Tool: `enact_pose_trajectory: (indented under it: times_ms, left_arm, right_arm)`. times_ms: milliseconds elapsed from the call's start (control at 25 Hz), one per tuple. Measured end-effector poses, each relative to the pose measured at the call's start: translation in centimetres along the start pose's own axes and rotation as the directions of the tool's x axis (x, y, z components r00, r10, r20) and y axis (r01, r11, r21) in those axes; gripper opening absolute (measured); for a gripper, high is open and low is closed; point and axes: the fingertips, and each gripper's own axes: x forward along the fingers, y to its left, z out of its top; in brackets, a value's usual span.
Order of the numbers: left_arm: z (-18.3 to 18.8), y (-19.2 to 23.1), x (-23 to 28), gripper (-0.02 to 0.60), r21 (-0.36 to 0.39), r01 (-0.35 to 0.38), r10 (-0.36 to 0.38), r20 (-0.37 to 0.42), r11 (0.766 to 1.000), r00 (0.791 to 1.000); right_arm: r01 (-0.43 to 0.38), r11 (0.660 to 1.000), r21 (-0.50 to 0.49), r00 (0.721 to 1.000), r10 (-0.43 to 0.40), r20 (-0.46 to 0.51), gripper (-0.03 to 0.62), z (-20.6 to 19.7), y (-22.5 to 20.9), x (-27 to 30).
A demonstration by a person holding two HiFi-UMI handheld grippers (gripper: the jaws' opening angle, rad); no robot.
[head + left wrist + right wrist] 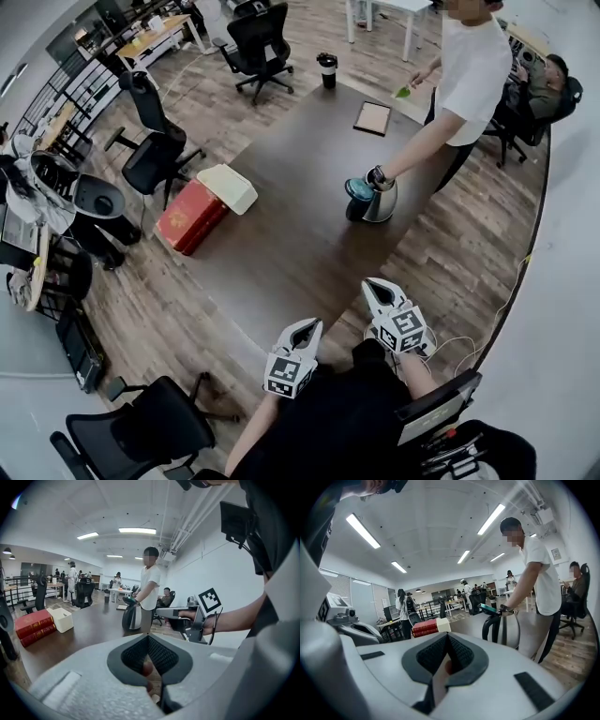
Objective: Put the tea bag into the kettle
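A steel kettle [375,201] with a teal lid and black handle stands on the dark table [300,244], toward its right edge. A standing person in a white shirt rests one hand on the lid and holds a small green packet [401,92] in the other. My left gripper [307,328] and right gripper [378,289] hover at the table's near edge, well short of the kettle, both with jaws together and nothing seen held. The kettle [131,616] is ahead in the left gripper view, beyond the left gripper [148,637]. In the right gripper view the kettle [506,630] stands right of the right gripper [447,635].
Red books [190,216] and a white box [228,187] lie at the table's left edge. A flat brown board [372,117] and a black cup [327,70] sit at the far end. Office chairs [155,155] stand around, and a seated person is at far right.
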Motion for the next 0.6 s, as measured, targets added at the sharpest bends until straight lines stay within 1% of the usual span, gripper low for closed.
enact_pose_trajectory:
  times_ms: [120, 320, 600]
  left_arm:
    - [0.5, -0.9, 1.4, 0.002, -0.001, 0.0, 0.0, -0.005, 1.0, 1.0]
    - [0.9, -1.7, 3.8, 0.002, -0.024, -0.019, 0.019, -0.003, 1.0, 1.0]
    - [0.9, -2.3, 5.0, 0.002, -0.033, -0.04, 0.04, -0.006, 0.999, 0.999]
  right_arm:
    - [-0.002, 1.0, 0.007, 1.0, 0.002, -0.003, 0.006, 0.1, -1.6, -0.6]
    - [-0.03, 1.0, 0.001, 0.999, 0.03, -0.014, 0.006, -0.3, -3.8, -0.6]
    - [-0.055, 0.998, 0.004, 0.998, 0.055, -0.016, 0.006, 0.0, -5.5, 0.1]
